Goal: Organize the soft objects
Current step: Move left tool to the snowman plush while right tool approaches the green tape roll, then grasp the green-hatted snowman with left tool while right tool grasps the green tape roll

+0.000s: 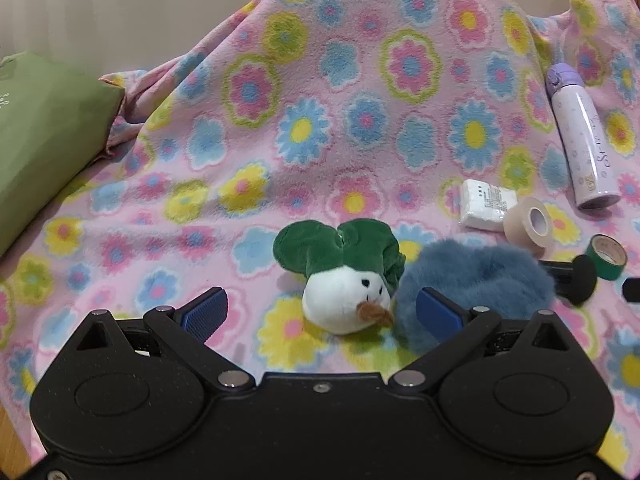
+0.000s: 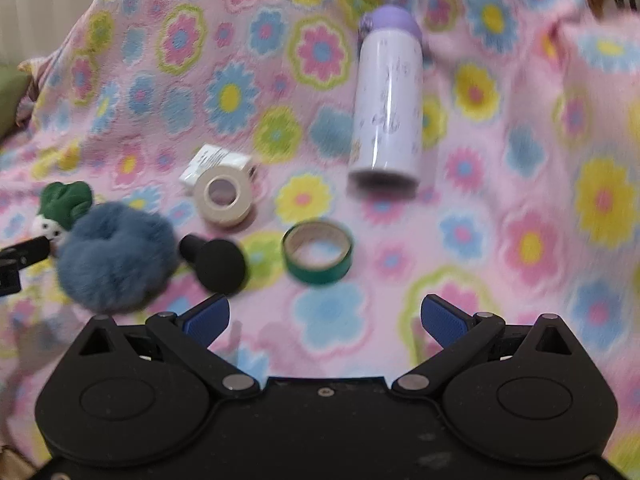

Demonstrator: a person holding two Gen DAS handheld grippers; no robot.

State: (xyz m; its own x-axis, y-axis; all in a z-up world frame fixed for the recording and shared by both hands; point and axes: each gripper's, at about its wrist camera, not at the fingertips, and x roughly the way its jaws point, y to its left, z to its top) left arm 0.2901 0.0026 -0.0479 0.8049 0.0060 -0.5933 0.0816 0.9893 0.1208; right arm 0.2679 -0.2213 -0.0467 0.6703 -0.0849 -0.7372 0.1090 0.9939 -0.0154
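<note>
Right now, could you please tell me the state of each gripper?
Left gripper: open, holding nothing, fingers either side of the plush toy.
Right gripper: open, empty.

- Green cushion: cut off by the left edge of the left wrist view; its pale print too small to read.
- Blue fluffy ring: near part hidden behind a blue finger pad.
- Black knob-shaped item: partly hidden behind the fluffy ring and green tape roll; kind could not be told.
- Small black piece: cut off at the right edge.
- Purple bottle: blurred in the right wrist view, its lettering unreadable.
- White packet: partly hidden behind the beige tape roll; label illegible.
- Plush vegetable toy: largely hidden behind the fluffy ring, blurred.
</note>
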